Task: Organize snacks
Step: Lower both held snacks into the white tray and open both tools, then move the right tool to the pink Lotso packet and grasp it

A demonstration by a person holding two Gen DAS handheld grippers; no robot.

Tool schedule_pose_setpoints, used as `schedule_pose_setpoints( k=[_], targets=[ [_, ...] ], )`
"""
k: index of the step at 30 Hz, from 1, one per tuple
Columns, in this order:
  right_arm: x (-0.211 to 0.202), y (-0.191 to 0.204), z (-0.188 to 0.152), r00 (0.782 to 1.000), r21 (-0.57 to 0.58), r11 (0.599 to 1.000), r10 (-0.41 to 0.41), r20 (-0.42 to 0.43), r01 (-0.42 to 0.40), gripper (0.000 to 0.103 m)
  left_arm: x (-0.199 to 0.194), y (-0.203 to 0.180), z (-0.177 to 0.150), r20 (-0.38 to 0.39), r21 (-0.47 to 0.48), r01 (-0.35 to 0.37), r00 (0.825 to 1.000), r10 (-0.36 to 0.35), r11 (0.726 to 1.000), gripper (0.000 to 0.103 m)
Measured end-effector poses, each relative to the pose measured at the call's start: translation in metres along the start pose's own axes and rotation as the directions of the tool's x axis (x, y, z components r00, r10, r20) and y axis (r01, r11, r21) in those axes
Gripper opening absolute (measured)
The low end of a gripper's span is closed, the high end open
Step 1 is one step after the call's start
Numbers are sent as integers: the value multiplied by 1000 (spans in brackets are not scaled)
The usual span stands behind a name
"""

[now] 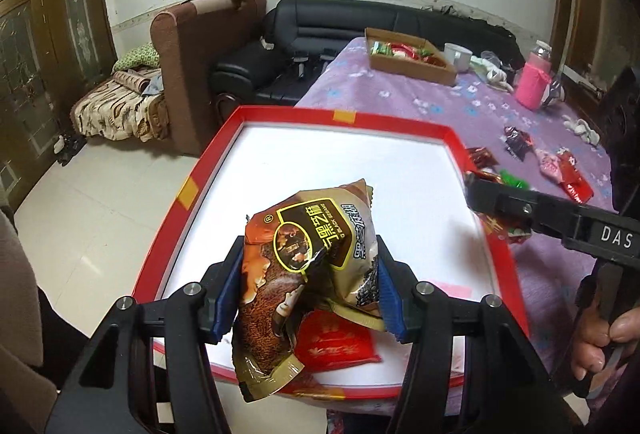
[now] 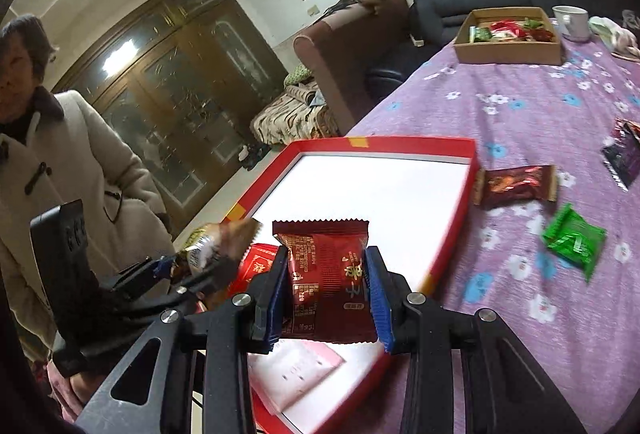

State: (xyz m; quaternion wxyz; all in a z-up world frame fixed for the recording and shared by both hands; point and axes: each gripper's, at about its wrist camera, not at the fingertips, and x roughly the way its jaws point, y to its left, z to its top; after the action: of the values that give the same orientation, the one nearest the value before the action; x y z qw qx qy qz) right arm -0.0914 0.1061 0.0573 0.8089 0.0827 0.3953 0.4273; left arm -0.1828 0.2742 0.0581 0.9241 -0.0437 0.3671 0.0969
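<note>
Two snack packets held over a red-rimmed tray (image 1: pixel 404 121) on the desk (image 1: pixel 460 113).

Left hand-held gripper (image 1: pixel 310 286): jaws approx. half open, clamped on a brown-gold sesame packet (image 1: pixel 304 266), long axis running up and away, top tilted right. Right hand-held gripper (image 2: pixel 328 294): jaws narrow, clamped on a dark red packet (image 2: pixel 326 282), held upright, serrated top edge level w/ tray's near part below. A red packet (image 1: pixel 336 342) is seen lying in the tray.

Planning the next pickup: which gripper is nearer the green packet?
Right. The right gripper, at the red tray's near edge, is closer to the green packet; the left gripper is across the tray.
</note>
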Motion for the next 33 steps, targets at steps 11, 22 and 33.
schedule_pose_setpoints(
  k=[11,22,33],
  targets=[
    [-6,-3,3,993,12,999,-38,109,37,67,-21,-7,11,125,66,-84,989,75,994,74],
    [-41,-60,-8,978,95,982,-175,117,164,67,-25,-15,13,134,76,-77,989,67,994,78],
    [-119,-117,-14,929,182,939,-323,182,291,68,-25,-43,9,93,125,-23,996,11,992,78]
  ],
)
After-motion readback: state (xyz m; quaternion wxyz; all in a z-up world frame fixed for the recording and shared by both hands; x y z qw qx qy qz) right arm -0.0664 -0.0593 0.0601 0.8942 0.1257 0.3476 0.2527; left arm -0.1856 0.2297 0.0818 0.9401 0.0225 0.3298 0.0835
